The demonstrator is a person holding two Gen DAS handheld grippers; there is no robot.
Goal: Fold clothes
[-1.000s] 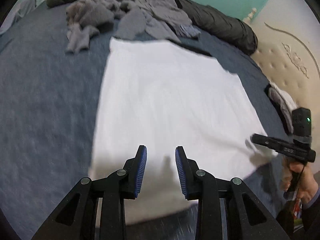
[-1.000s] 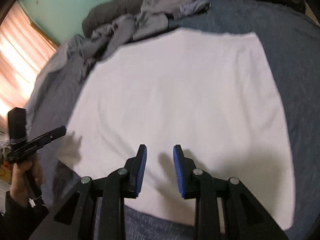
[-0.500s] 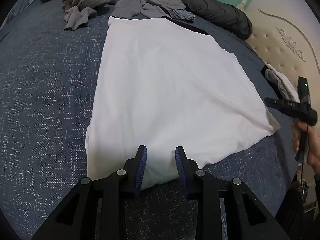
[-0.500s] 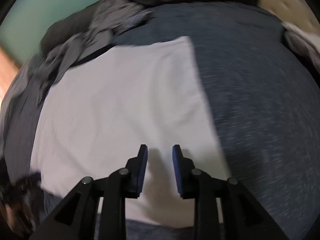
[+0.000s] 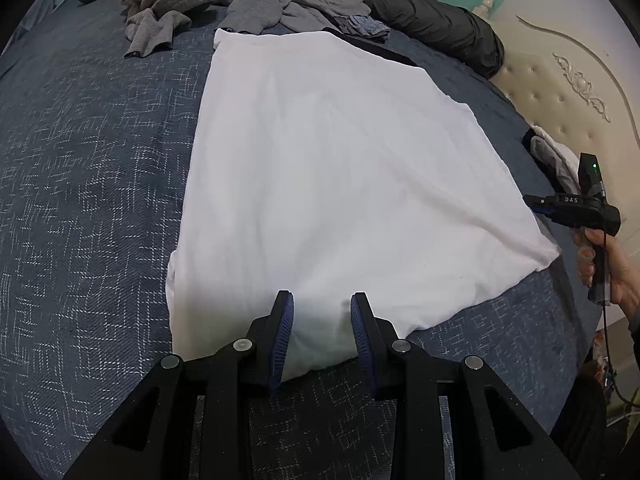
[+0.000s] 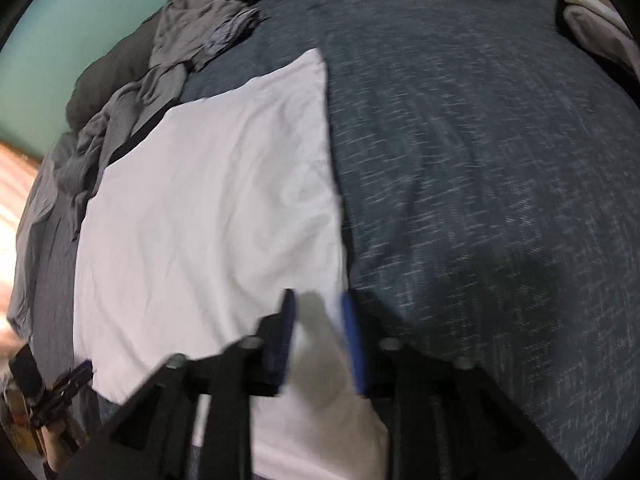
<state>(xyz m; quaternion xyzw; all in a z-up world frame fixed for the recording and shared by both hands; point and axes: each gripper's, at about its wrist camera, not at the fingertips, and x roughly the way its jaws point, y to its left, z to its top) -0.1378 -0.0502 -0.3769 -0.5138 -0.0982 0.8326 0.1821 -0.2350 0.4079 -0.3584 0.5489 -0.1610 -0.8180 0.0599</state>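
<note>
A white garment [image 5: 332,184] lies spread flat on the blue patterned bed [image 5: 88,184], the left tongs [image 5: 322,316] parted and empty above its near edge, while the right tongs [image 6: 318,322], lettered "DAS" in the left view, gape empty over its corner.

Black left gripper [image 5: 322,308], blue ribbed pads [image 5: 285,320], silver screws [image 5: 243,345].
</note>
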